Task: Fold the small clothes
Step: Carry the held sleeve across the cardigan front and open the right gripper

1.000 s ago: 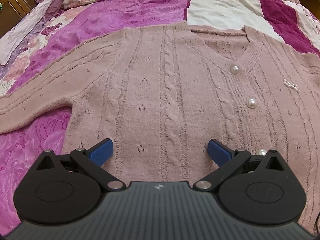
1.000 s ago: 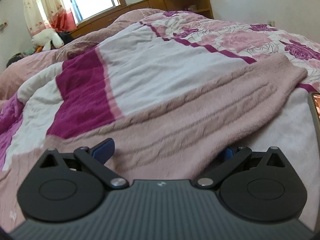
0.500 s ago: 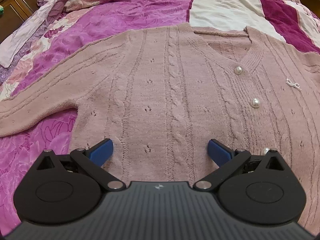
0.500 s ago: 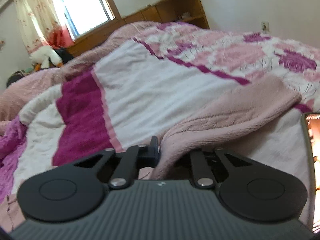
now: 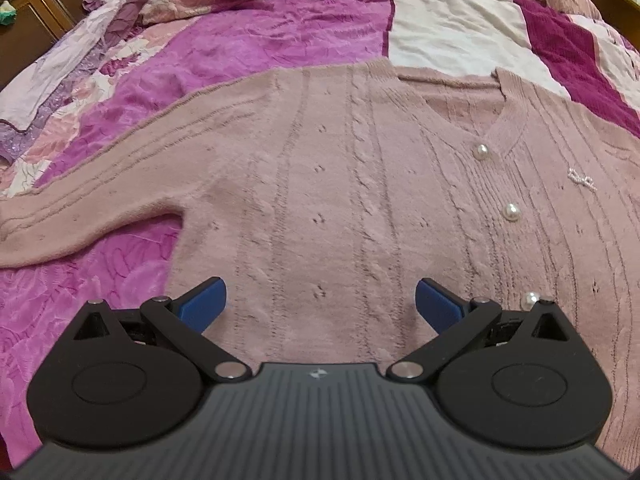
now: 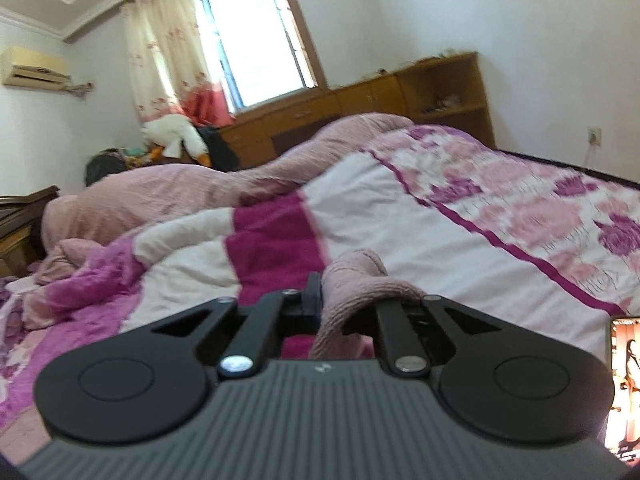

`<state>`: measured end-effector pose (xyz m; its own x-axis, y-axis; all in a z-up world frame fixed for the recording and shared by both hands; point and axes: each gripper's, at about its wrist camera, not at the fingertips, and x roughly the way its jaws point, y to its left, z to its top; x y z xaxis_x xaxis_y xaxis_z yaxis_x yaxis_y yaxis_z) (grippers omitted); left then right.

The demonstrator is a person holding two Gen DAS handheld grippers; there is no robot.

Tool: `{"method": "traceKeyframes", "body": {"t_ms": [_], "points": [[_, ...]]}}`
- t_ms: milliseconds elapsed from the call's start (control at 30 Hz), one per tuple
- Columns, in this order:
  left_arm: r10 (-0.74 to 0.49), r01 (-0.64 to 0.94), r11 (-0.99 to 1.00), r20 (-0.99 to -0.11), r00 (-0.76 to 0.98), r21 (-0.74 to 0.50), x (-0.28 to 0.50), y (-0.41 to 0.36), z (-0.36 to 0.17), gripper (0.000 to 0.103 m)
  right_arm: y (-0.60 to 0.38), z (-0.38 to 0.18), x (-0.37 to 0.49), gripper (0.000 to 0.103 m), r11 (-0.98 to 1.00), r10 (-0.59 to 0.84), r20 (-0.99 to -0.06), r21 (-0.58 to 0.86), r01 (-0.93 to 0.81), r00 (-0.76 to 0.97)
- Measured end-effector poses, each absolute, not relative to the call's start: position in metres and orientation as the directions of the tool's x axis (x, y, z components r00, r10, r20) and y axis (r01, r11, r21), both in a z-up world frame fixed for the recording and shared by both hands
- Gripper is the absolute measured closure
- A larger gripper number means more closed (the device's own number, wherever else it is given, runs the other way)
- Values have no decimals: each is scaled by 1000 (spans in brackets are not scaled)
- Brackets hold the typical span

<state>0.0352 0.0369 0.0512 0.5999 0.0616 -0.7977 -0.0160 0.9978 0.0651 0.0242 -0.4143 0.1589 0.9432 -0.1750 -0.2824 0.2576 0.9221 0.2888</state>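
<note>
Pink cable-knit cardigan (image 5: 332,184) spread flat, front up, on a bed with a magenta, white and floral quilt (image 5: 248,40). V-neck toward the far side, three pearl buttons (image 5: 511,212) running down the placket at right, one sleeve (image 5: 92,208) stretched out to the left edge. Small pale embroidered mark on the chest at far right.

Left gripper (image 5: 320,304) low over the cardigan's lower body, blue fingertips (image 5: 204,302) spread wide apart, nothing between them.

Right gripper (image 6: 348,300) closed tight on a bunched fold of the other sleeve (image 6: 360,280), pink knit bulging up between the fingers and lifted off the quilt. Beyond: window with floral curtain, wooden shelving, white plush toy (image 6: 176,136), wall air conditioner. Lit phone screen (image 6: 624,384) at the right edge. View slightly blurred.
</note>
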Motion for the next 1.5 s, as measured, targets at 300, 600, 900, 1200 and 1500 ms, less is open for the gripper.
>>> {"method": "traceKeyframes", "body": {"t_ms": [300, 600, 900, 1200, 1500], "points": [[76, -43, 997, -769, 634, 64, 27, 63, 66, 0, -341, 191, 31, 93, 965, -91, -238, 219, 145, 967], [69, -66, 997, -750, 658, 33, 23, 93, 80, 0, -259, 195, 50, 93, 981, 8, -237, 189, 38, 972], [38, -69, 998, -753, 657, -9, 23, 122, 84, 0, -178, 153, 66, 93, 983, 107, -314, 178, -52, 943], [34, -76, 997, -768, 640, -18, 26, 141, 76, 0, -119, 77, 83, 92, 968, 188, -477, 238, -80, 858], [42, -67, 998, -764, 644, -2, 29, 140, 68, 0, -105, 34, 77, 53, 915, 320, -550, 391, -101, 771]]}}
